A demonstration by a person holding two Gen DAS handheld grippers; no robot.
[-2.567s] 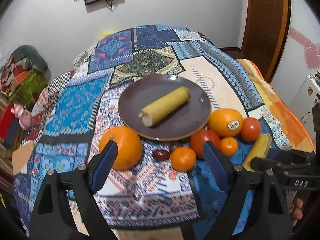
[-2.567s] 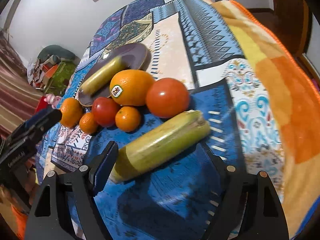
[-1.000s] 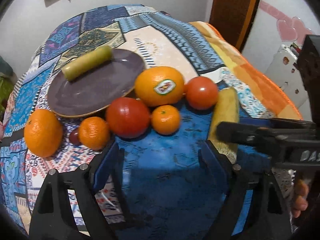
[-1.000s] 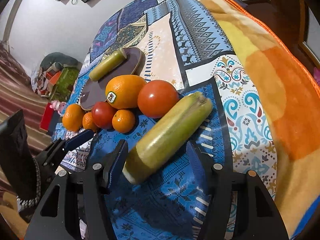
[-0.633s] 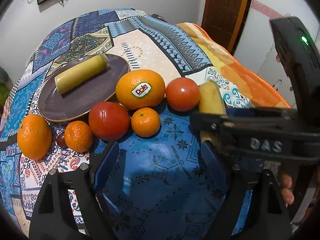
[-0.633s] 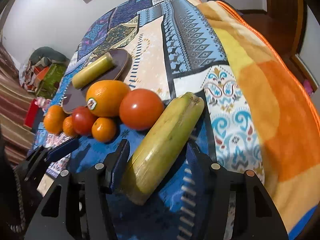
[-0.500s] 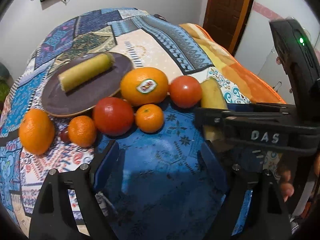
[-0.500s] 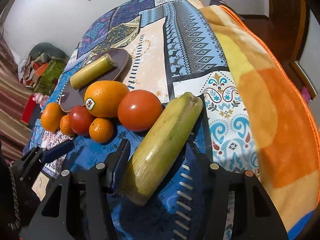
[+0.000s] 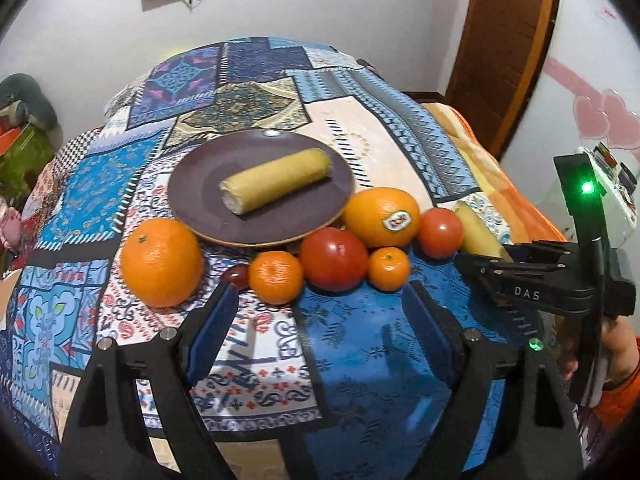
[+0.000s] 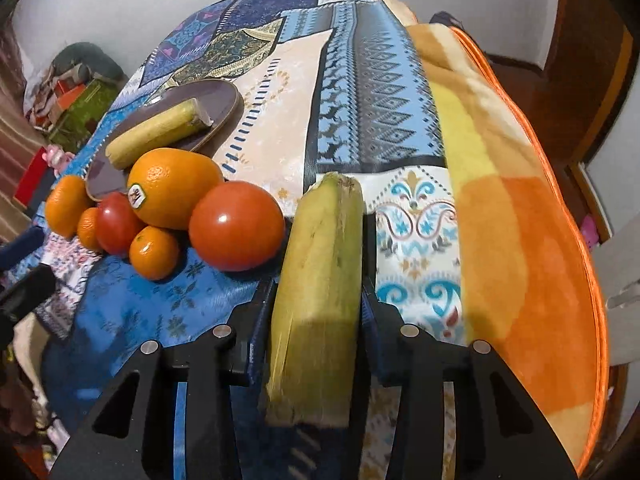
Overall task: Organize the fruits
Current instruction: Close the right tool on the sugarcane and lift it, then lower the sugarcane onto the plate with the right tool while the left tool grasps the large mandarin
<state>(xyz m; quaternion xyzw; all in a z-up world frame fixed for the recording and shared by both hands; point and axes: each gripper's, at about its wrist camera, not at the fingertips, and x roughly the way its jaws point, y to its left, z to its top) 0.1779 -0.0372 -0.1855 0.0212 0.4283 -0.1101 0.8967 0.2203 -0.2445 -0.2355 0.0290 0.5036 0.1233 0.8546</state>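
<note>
One yellow-green cut stalk [image 9: 276, 181] lies on the brown round plate [image 9: 192, 196]; right gripper [image 10: 318, 304] clamps a second stalk [image 10: 320, 276] – left gripper [image 9: 316, 328] gapes empty – round fruits remain loose

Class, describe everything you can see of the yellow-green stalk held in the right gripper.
The yellow-green stalk is a thick, roughly cylindrical piece with a smooth waxy skin, faint streaks and fibrous cut ends. It points away from the camera, clamped on both sides by the right gripper. Its far end sits close beside a red tomato, above the patterned cloth.
</note>
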